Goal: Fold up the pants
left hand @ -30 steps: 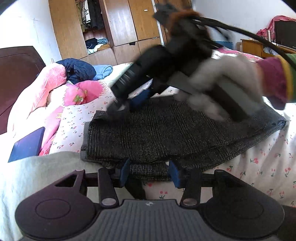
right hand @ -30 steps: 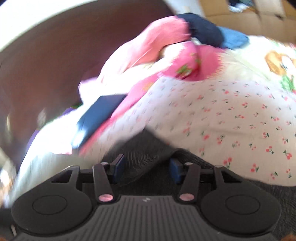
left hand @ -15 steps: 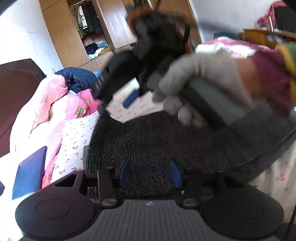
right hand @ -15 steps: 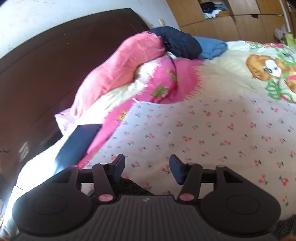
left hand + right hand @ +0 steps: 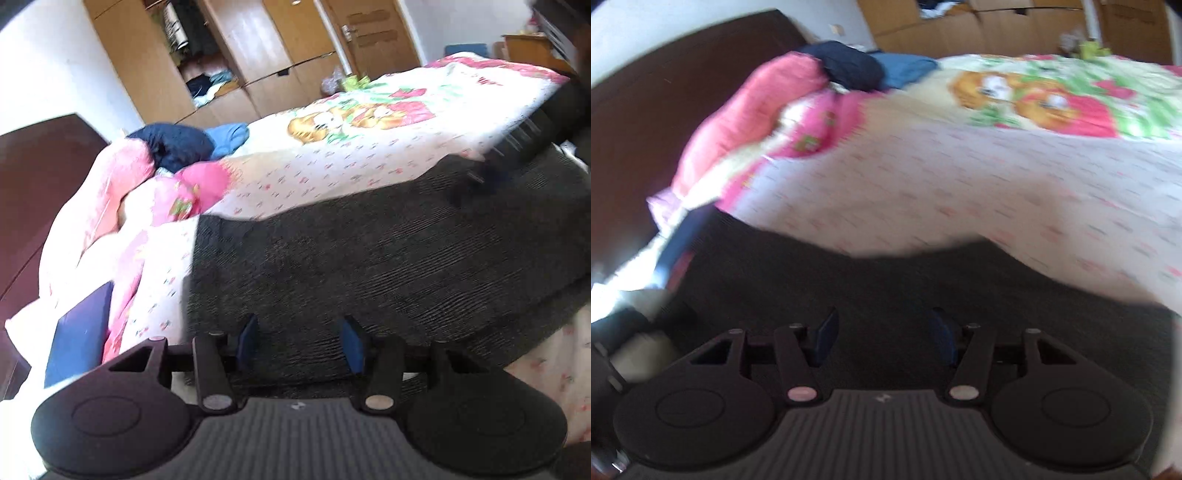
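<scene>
The dark grey pants (image 5: 369, 258) lie flat on the bed (image 5: 369, 155), spread across its flowered sheet. My left tool (image 5: 300, 341) hangs over their near edge, its two blue pads set partway apart with only the cloth below showing between them; I cannot see either pad pressing on the fabric. My right tool (image 5: 882, 338) is over the pants (image 5: 886, 295) as well, at their right end in the left camera's view (image 5: 480, 177), where it shows dark and blurred. Its jaws stand about as wide as the left ones, with nothing pinched between them that I can make out.

Toward the headboard (image 5: 33, 184) a pink quilt (image 5: 122, 192) is bunched up, with a navy garment (image 5: 173, 146) and a blue one (image 5: 229, 136) on top. A flat blue item (image 5: 79, 332) lies at the bed's left edge. Behind stands a wooden wardrobe (image 5: 258, 48), one section open and holding hanging and folded clothes. I can read no writing anywhere.
</scene>
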Demonstrator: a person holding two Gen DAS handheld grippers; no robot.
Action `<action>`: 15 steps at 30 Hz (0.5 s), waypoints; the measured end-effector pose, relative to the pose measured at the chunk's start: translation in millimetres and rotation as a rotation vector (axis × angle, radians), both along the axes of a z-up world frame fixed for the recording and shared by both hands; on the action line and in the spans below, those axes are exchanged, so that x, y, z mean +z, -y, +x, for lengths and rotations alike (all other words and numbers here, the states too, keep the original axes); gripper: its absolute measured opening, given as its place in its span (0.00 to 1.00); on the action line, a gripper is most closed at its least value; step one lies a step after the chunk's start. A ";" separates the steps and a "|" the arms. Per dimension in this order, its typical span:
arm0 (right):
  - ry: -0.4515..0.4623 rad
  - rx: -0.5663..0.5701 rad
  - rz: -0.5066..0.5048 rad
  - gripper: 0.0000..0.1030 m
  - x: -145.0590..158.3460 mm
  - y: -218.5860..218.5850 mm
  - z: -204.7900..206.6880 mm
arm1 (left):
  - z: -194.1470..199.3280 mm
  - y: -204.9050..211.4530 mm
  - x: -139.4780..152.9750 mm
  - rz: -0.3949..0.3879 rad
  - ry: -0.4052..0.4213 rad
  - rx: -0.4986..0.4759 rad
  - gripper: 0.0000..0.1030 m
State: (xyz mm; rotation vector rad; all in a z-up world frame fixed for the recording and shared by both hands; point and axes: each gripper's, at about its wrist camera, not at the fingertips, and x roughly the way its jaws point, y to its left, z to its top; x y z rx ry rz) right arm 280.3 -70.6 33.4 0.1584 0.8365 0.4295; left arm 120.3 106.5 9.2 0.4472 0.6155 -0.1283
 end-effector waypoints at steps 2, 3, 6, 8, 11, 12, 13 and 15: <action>-0.010 -0.084 0.008 0.54 -0.5 35.9 -18.8 | -4.1 9.1 3.5 -0.013 -0.004 -0.035 0.61; -0.017 -0.140 0.037 0.54 1.6 57.0 -27.2 | -4.6 15.9 2.6 -0.013 -0.019 -0.053 0.64; -0.031 -0.315 0.136 0.54 6.5 118.8 -50.1 | -3.2 37.1 -6.2 -0.002 -0.060 -0.099 0.64; -0.061 -0.385 0.170 0.56 3.7 149.2 -60.9 | -3.8 53.0 -7.5 0.017 -0.051 -0.122 0.64; -0.137 -0.406 0.275 0.56 -12.7 181.5 -67.4 | -2.4 74.3 0.4 -0.032 -0.058 -0.180 0.64; -0.169 -0.403 0.337 0.56 -20.2 188.1 -66.5 | 0.4 79.8 2.2 -0.056 -0.070 -0.194 0.64; -0.194 -0.392 0.390 0.56 -26.5 192.4 -63.8 | 3.5 85.8 3.6 -0.080 -0.089 -0.209 0.64; -0.223 -0.329 0.460 0.57 -36.8 193.5 -56.2 | 8.4 94.5 3.6 -0.106 -0.113 -0.221 0.64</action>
